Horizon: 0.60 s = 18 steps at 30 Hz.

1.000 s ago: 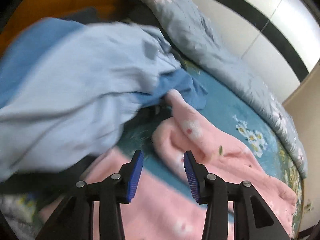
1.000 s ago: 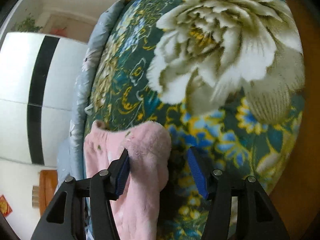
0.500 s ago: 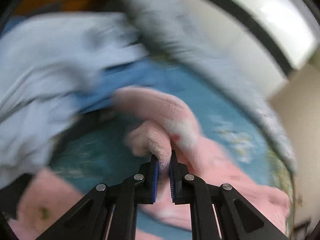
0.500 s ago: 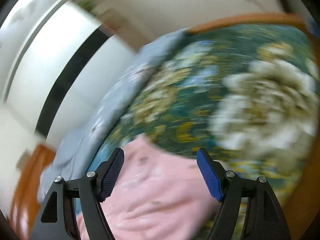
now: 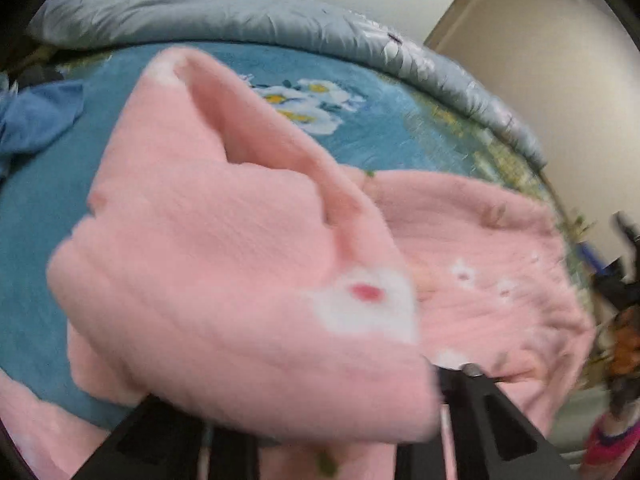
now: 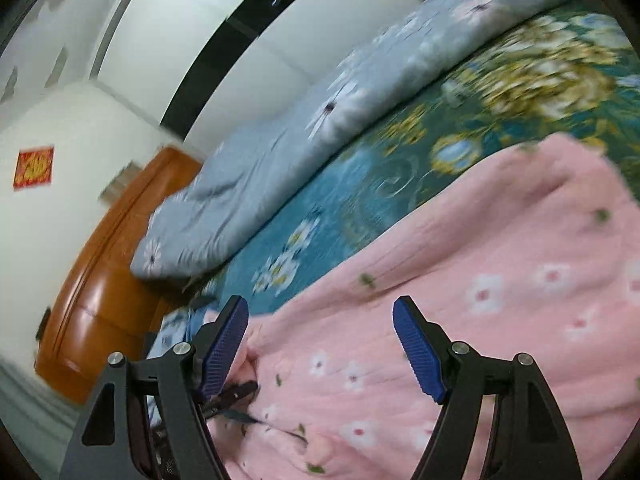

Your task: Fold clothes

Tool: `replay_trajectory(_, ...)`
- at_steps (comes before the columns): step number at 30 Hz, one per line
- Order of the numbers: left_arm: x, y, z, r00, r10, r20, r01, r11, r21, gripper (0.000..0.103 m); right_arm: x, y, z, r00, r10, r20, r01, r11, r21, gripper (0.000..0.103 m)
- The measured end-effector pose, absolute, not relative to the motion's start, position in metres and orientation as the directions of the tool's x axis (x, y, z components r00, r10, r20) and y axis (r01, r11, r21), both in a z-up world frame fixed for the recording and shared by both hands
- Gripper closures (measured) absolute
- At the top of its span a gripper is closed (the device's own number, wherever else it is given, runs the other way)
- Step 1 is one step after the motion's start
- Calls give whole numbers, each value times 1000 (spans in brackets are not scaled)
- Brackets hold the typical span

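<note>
Two grippers show over a bed [image 6: 360, 196] spread with a teal floral cover. In the left wrist view the pink flannel garment [image 5: 248, 280] fills most of the frame, a thick fold of it lifted and draped right over the left gripper [image 5: 320, 436], so the blue pads are hidden; only the black arms show at the bottom edge. Whether those fingers are clenched on the cloth cannot be told from this view, though the fold hangs from just where they meet. The rest of the garment lies flat on the bed toward the right of the frame, with white flower prints on it.

Above it, along the upper edge, a grey-blue quilt [image 5: 240, 12] runs in a long roll. A blue garment [image 5: 32, 120] lies crumpled at the left edge. At the far right, blurred, part of another black gripper and something orange and red show, too smeared to name.

In the right wrist view the right gripper [image 6: 320, 352] hangs over the pink garment at lower centre, its blue fingers [image 6: 224, 344] spread wide and released, holding nothing. The same quilt crosses the middle of the frame. A wooden headboard [image 6: 104, 280] stands at the lower left, a white wardrobe with a black stripe [image 6: 224, 24] fills the upper left, and a red paper square [image 6: 34, 167] hangs on the wall at the left edge.
</note>
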State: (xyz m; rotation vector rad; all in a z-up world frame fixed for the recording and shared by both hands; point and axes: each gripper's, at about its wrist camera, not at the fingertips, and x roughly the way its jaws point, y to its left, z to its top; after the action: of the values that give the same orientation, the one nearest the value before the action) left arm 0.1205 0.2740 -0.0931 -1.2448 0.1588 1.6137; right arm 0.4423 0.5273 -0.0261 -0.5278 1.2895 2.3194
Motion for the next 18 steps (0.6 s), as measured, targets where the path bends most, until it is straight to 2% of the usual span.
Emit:
replay_trajectory(4,120,251,-81,86,663,-744,-764,-435,-476,52,412,526,-41,-800,145,-582,-563,-516,646,27)
replay_trajectory(7,101,228,-69,-23,673,-739,-771,-483,-415,43,404,527,-58,-798,124,-589,-567,-485,666,27)
replay_trajectory(11,97,224,-70,-120,620,-775,-824,-498,-272,43,395,527,-72,-792,89,-604,-568,-472,675,27)
replay_trajectory(15,106,216,-68,-221,573,-789,-892,-445,-74,42,396,524,-76,-786,64,-615,-566,-474,675,27)
replay_trajectory(18,103,211,-66,-246,565,-787,-888,-457,-51,42,400,527,-83,-772,72,-631,-587,-461,665,27)
